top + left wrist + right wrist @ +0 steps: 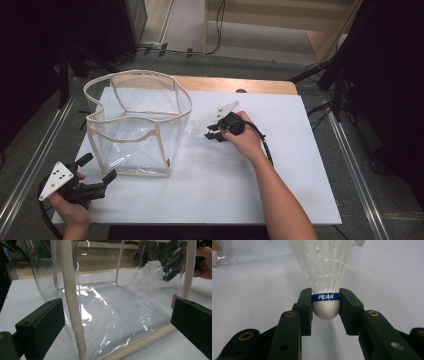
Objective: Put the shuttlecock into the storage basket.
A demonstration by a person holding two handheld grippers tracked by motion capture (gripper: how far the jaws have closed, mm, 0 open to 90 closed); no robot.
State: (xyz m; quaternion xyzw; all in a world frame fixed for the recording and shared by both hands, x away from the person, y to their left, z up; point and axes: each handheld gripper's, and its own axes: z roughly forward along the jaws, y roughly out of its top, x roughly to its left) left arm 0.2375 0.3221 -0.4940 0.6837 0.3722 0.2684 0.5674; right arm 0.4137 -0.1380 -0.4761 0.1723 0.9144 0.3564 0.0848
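- Right tool (325, 306), centre frame, is clamped on the shuttlecock (325, 277).
- Left tool (97, 175), lower left, has jaws spread wide beside the clear bag (135, 125).

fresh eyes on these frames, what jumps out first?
The clear plastic bag with cream trim, standing open at the left of the white table. Just right of it, the right gripper is shut on a white shuttlecock with a blue band reading PEAK, its skirt pointing toward the bag. The left gripper is open at the bag's near corner, fingers wide on either side of the trim.
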